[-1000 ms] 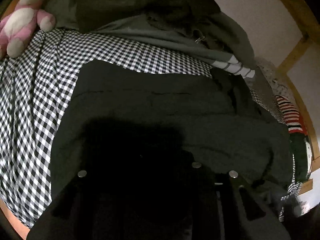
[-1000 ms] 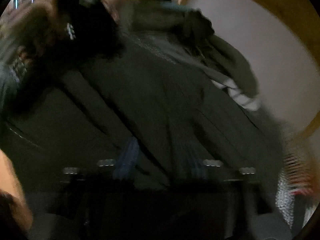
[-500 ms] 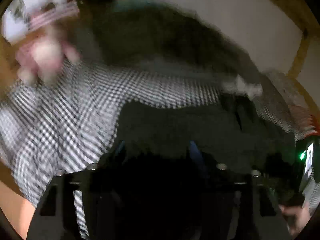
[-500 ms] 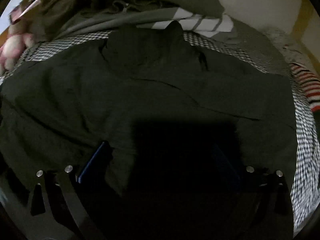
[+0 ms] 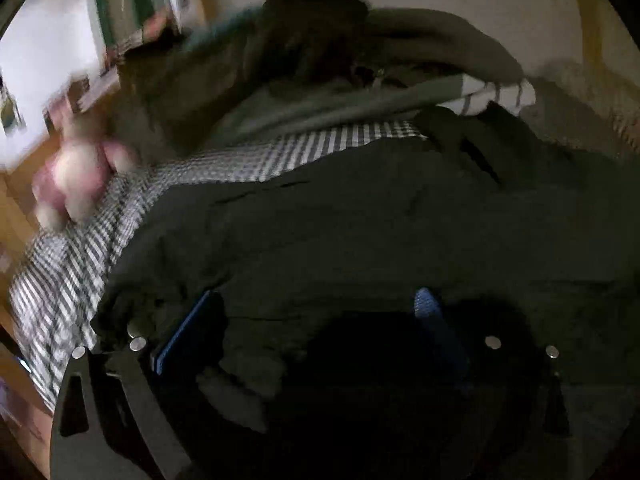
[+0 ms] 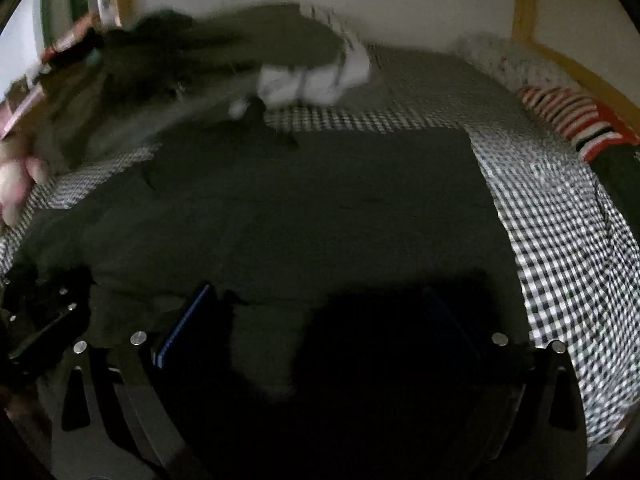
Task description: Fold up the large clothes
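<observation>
The dark green fabric garment (image 5: pixel 360 232) lies spread on the black-and-white checked bed sheet (image 6: pixel 560 248). The left gripper (image 5: pixel 316 308) has just been opening its jaws, now wide with cloth beneath, ungripped. The right gripper (image 6: pixel 316 308) likewise gapes, holding nothing.

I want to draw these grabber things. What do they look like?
Each one is a shiny black frame with two wide, flat fingers. The left gripper has blue pads on the inner faces of its fingers and small round silver screws near their bases. The right gripper looks the same: black, blue pads, silver screws. No cables or sleeves show.
</observation>
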A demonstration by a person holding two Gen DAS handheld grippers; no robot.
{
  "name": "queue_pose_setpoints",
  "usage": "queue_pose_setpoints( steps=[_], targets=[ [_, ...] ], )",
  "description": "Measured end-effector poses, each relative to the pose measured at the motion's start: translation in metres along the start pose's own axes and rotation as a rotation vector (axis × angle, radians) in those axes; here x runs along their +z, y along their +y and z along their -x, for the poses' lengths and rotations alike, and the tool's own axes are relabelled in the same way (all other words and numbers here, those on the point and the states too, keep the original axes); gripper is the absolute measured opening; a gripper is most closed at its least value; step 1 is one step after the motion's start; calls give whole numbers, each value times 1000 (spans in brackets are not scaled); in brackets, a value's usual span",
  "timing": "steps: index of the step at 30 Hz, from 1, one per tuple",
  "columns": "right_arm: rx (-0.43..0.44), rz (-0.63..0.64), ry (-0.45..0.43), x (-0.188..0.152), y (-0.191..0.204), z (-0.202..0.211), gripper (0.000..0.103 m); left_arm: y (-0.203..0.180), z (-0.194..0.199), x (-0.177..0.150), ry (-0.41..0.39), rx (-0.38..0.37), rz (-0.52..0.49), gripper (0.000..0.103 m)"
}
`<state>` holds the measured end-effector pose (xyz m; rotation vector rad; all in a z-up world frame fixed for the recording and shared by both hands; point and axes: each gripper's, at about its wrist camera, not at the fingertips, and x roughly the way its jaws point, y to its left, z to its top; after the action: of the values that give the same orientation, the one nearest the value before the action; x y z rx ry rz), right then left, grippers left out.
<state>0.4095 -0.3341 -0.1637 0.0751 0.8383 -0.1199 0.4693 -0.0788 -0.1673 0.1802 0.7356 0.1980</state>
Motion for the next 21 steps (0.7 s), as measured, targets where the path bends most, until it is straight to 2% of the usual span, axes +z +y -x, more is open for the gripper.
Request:
queue_pose_setpoints(
  steps=[1, 2, 5, 7, 9, 11, 13, 15, 17, 18, 19, 21],
  targets=[
    [-21, 90, 41, -2, 5, -14, 100, 1, 0, -1, 0, -4, -3, 97],
    [-30, 144, 20, -5, 7, -19, 100, 2, -1, 0, 10, -16, 3, 97],
    [-18, 122, 9, -4, 5, -26, 100, -1, -7, 1, 29, -36, 11, 97],
    [-39, 81, 29, -3, 7, -14, 100, -4, -10, 2, 27, -32, 7, 97],
    [-10, 38, 1, -9, 6, 7, 100, -9, -9, 2, 30, -36, 12, 97],
    [-21, 82, -15, -24, 15, 18, 100, -8, -11, 2, 28, -32, 14, 98],
    [-53, 154, 4, -40, 22, 0, 100, -9, -12, 2, 26, -31, 14, 98],
    [-26, 140, -8, -45, 17, -5, 100, -9, -12, 0, 29, -30, 11, 98],
    [-34, 133, 16, -40, 18, -2, 100, -10, -13, 0, 27, -28, 10, 99],
    [-36, 103, 22, -37, 17, 11, 100, -10, -13, 0, 26, -26, 11, 99],
    [-15, 87, -8, -35, 16, 24, 100, -10, -13, 0, 23, -25, 11, 99],
    [2, 114, -35, -38, 25, 38, 100, -10, -12, -1, 20, -24, 12, 99]
  ],
)
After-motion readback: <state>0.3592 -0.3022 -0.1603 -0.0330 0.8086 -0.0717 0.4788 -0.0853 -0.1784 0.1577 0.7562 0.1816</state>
